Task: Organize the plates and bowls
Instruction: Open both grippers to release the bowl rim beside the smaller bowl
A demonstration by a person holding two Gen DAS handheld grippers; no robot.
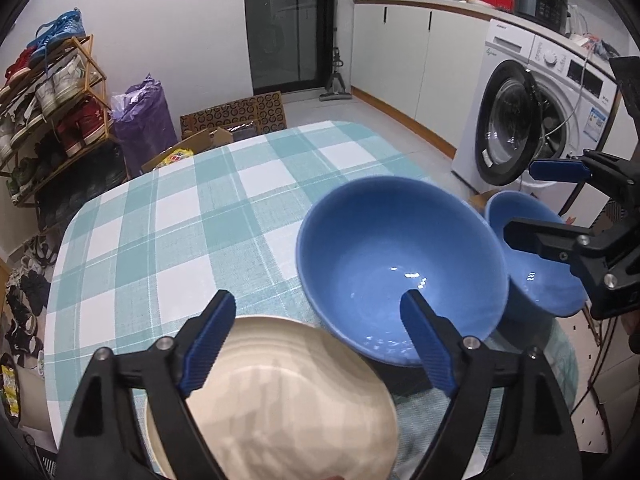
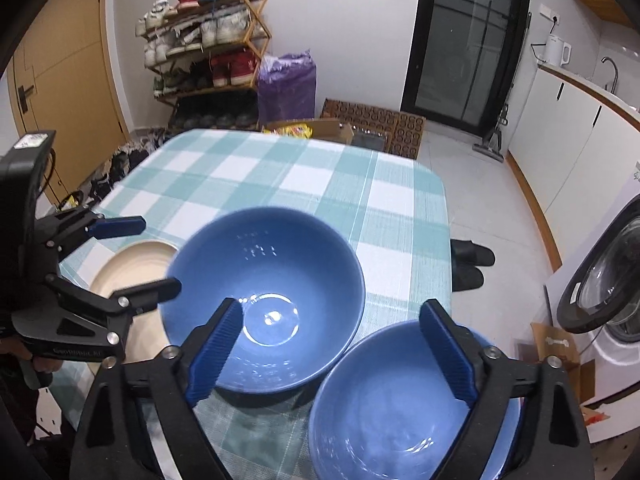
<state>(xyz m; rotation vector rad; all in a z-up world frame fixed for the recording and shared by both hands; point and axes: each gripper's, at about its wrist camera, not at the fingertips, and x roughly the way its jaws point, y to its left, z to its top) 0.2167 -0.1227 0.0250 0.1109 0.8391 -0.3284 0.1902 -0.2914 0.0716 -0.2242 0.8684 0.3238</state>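
Both claws released: left gripper (image 1: 318, 344) above cream plate (image 1: 280, 400), right gripper (image 2: 330, 354) above small blue bowl (image 2: 384, 412) at tabletop's near right corner. Large blue bowl (image 2: 272, 280) between. Release step, probably; nesting bowls next needs a rim grasp.

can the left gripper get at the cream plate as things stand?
Probably yes. The left gripper is open, hovering right over the cream plate with nothing between. The big blue bowl sits close beside the plate's right rim, so the far finger has little room there.
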